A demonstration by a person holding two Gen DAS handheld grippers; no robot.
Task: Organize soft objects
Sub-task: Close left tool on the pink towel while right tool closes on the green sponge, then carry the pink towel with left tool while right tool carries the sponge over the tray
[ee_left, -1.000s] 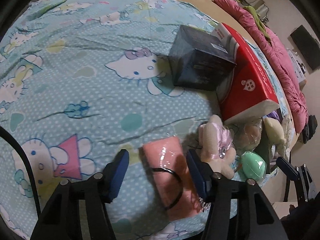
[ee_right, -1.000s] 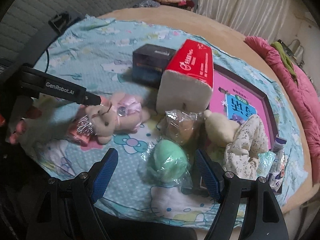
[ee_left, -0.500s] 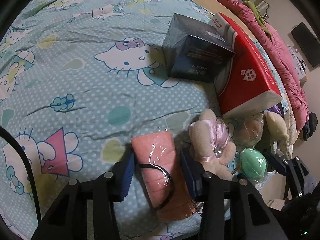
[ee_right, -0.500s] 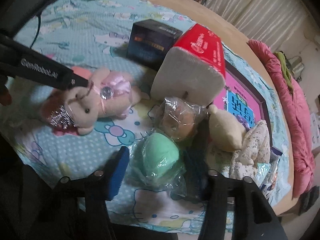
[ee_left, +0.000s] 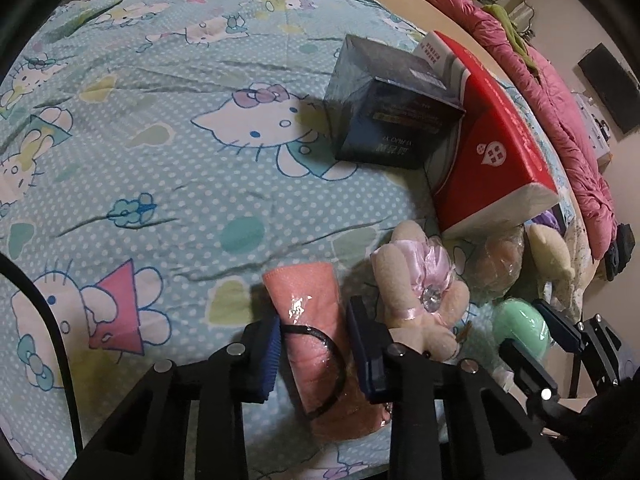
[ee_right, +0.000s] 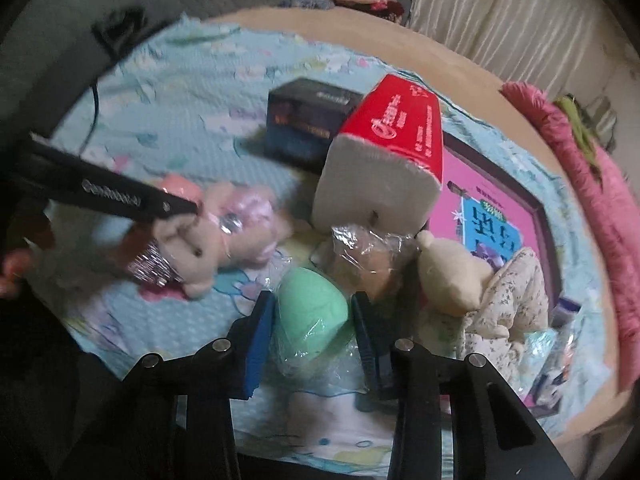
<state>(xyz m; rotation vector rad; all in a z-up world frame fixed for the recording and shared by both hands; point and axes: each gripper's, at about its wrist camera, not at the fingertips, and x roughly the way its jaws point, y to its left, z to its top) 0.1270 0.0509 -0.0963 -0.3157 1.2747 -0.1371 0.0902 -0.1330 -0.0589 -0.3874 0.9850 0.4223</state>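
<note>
A rolled pink towel (ee_left: 308, 304) in clear wrap, with a black band around it, lies on the cartoon-print sheet (ee_left: 160, 160). My left gripper (ee_left: 314, 336) is closing on it, and both blue pads touch its sides. In the right wrist view a green soft ball (ee_right: 312, 308) in a plastic bag sits between the fingers of my right gripper (ee_right: 312, 320), whose jaws are closing with the pads against the ball. A beige plush with a pink dress (ee_left: 416, 296) lies between the two grippers. The left gripper's finger (ee_right: 120, 196) crosses the left of the right wrist view.
A dark box (ee_left: 388, 116) and a red tissue pack (ee_left: 492, 160) stand behind the toys. A wrapped brown plush (ee_right: 368, 260), a cream plush (ee_right: 452, 272), a floral cloth (ee_right: 516, 300) and a pink book (ee_right: 488, 208) crowd the right. A pink quilt (ee_left: 560, 120) lies beyond.
Both grippers' jaws have narrowed from wide apart until they meet their objects, the left on the towel and the right on the green ball. The right gripper has come closer to the ball.
</note>
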